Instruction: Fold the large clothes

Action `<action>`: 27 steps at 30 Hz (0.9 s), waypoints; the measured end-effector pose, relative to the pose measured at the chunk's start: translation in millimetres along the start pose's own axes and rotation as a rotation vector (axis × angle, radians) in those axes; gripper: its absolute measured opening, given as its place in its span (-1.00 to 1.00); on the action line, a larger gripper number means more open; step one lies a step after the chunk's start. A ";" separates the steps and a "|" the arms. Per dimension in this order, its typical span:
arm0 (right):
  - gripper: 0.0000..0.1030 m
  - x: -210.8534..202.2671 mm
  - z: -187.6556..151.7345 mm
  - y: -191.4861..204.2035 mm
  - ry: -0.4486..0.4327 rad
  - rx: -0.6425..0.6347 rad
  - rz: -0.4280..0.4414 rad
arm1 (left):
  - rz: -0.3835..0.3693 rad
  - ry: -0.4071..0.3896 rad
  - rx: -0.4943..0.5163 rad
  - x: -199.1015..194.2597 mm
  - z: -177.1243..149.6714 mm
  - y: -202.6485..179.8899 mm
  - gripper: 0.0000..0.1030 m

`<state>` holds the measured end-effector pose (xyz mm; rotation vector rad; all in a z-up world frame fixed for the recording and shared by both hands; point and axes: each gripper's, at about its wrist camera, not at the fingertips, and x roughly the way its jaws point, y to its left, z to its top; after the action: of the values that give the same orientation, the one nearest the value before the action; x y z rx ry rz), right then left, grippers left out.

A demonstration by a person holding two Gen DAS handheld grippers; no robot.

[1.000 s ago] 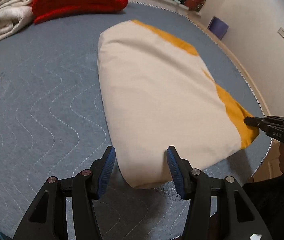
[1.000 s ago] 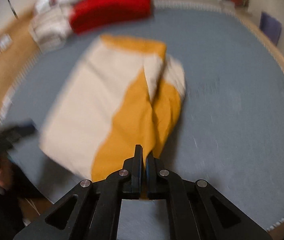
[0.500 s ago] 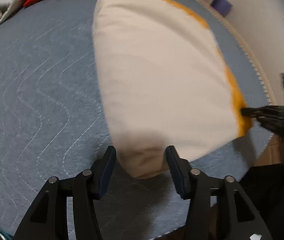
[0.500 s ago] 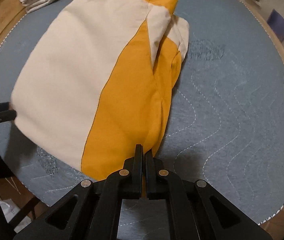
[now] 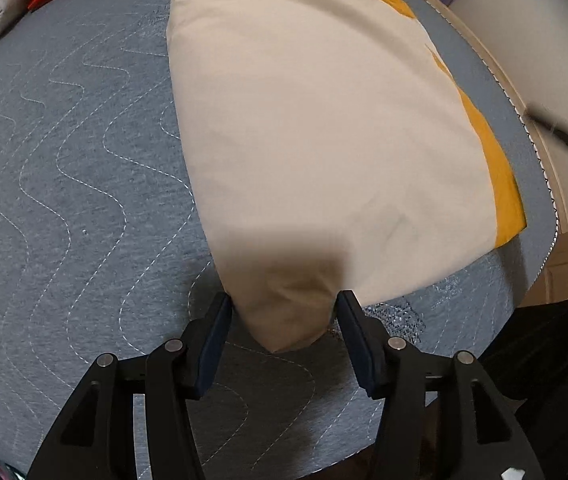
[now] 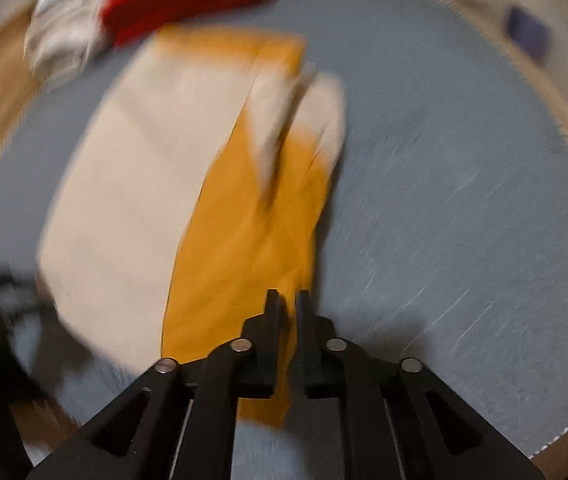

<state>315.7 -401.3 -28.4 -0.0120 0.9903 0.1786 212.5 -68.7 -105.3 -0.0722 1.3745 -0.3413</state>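
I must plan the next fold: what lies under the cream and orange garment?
The garment lies on the grey quilted mat, which shows all around it. Anything directly beneath the cloth is covered.

Matt cloth garment (image 5: 324, 128), quilted mat (image 5: 64, 200)

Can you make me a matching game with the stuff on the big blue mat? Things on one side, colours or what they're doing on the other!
Things:
1. folded garment
2. quilted mat
3. left tool
4. right tool

Clues:
A. grey-blue with wavy stitching
B. jaws opening, orange cloth between them
C. cream and orange
D. jaws opening, a cream corner between them

Pairs: 1-C, 2-A, 3-D, 4-B
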 end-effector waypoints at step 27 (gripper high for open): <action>-0.97 149.4 157.3 -33.0 -0.145 0.370 0.337 | -0.035 0.007 0.010 7.9 14.3 17.3 0.17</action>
<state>531.3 -397.9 -68.7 0.5020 0.8632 0.2984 231.0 -56.6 -114.2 -0.0871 1.3794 -0.3781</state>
